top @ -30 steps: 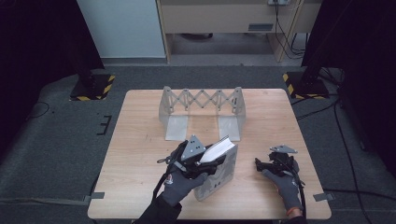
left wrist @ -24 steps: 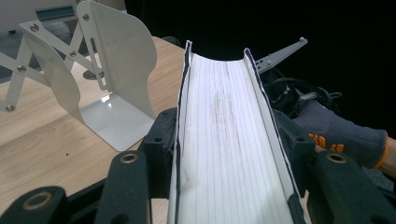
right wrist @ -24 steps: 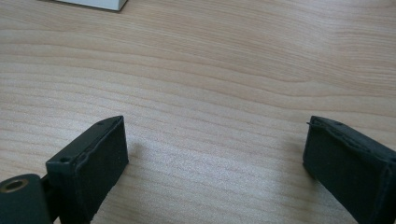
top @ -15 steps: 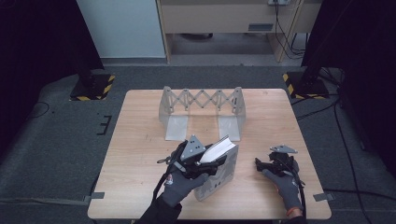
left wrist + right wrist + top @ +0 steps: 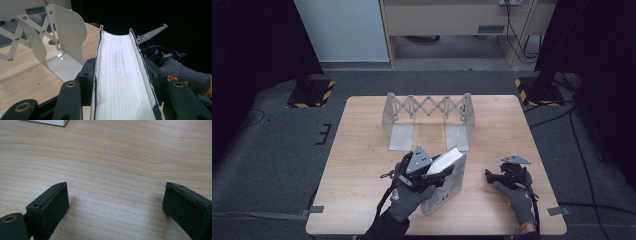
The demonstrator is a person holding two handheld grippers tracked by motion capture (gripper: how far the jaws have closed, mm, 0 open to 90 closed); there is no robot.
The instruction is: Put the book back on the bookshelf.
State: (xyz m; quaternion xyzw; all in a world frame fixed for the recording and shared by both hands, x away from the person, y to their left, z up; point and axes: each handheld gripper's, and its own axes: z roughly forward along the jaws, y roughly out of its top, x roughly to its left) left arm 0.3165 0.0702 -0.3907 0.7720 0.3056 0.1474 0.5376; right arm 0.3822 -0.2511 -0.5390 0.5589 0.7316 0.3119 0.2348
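- I see left gripper (image 5: 439, 172) clamped on the book (image 5: 446, 162), page edges up, near the table's (image 5: 362, 150) front edge, before the bookend rack (image 5: 428, 119).
- Right gripper (image 5: 497, 176) rests spread wide, front right.

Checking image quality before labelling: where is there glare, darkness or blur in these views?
High view: surroundings nearly black, light wooden table evenly lit. Left gripper view: the thick white-paged book is sharp, the folding grey metal book rack shows soft glare, black background. Right gripper view: black jaws slightly soft, faint sheen on wood.
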